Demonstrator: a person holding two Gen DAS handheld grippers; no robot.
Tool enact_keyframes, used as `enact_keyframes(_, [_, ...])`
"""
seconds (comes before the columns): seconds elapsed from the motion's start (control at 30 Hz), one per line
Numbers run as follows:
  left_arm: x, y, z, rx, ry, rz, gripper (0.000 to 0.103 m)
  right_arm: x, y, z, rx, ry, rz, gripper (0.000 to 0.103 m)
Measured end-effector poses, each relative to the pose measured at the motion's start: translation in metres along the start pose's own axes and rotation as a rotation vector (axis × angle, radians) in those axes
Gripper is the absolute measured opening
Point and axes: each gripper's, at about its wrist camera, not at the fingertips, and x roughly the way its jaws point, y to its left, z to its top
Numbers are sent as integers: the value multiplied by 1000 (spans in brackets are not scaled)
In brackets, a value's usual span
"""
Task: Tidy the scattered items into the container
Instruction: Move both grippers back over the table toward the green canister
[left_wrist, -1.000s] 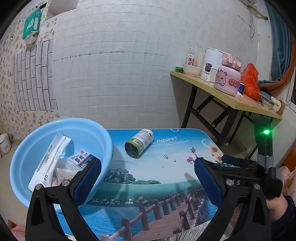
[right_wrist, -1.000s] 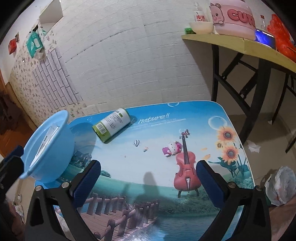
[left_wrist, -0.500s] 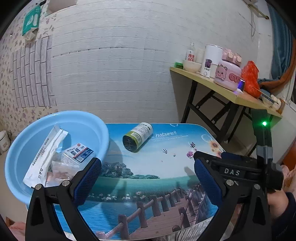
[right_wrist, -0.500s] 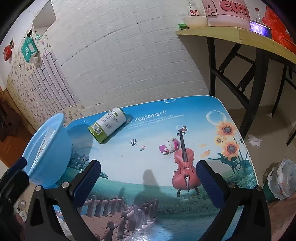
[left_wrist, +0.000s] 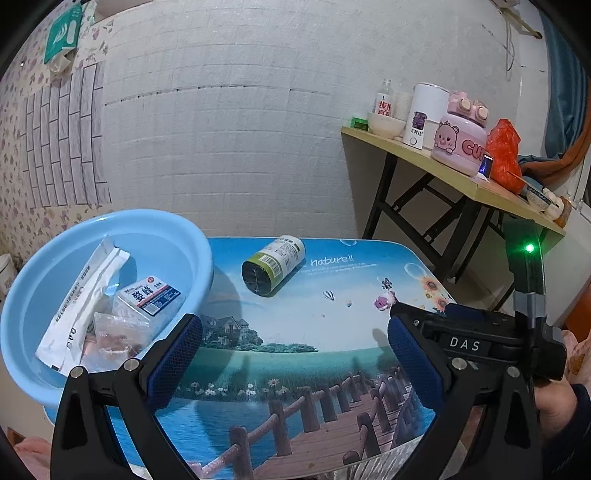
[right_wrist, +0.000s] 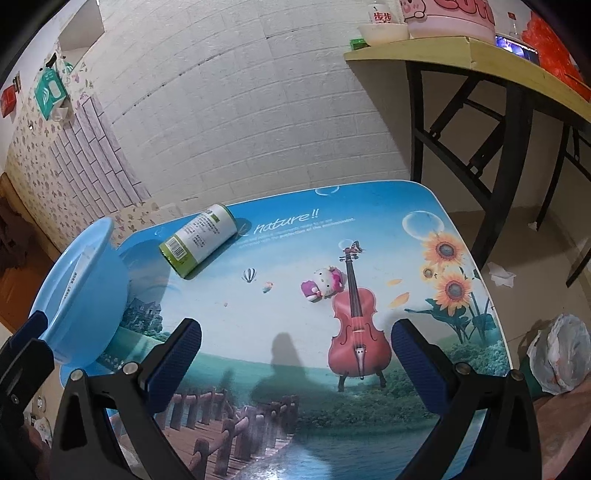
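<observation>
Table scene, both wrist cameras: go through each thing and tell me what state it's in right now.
Green-labelled can: on its side on the table, outside the basin.
Blue basin: upright, holding packets.
White sachet: lying in the basin.
Left gripper: open, empty.
Right gripper: open, empty.

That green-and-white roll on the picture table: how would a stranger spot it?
Find the low table with the printed landscape, then the blue basin at its left end. Beside the basin lies the roll, the only loose item on the tabletop, lying on its side, barcoded.
</observation>
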Motion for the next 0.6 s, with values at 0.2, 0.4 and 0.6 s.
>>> enact_keyframes(0.2, [10, 0, -7, 2, 27, 3, 101, 5, -2, 1, -7, 4, -6, 103])
enact_keyframes(0.4, [24, 2, -10, -12, 52, 0, 101, 15, -5, 5, -13, 9, -21, 103])
enact_keyframes(0.6, [36, -6, -9, 12, 57, -12, 101, 34, -4, 10, -64, 40, -29, 97])
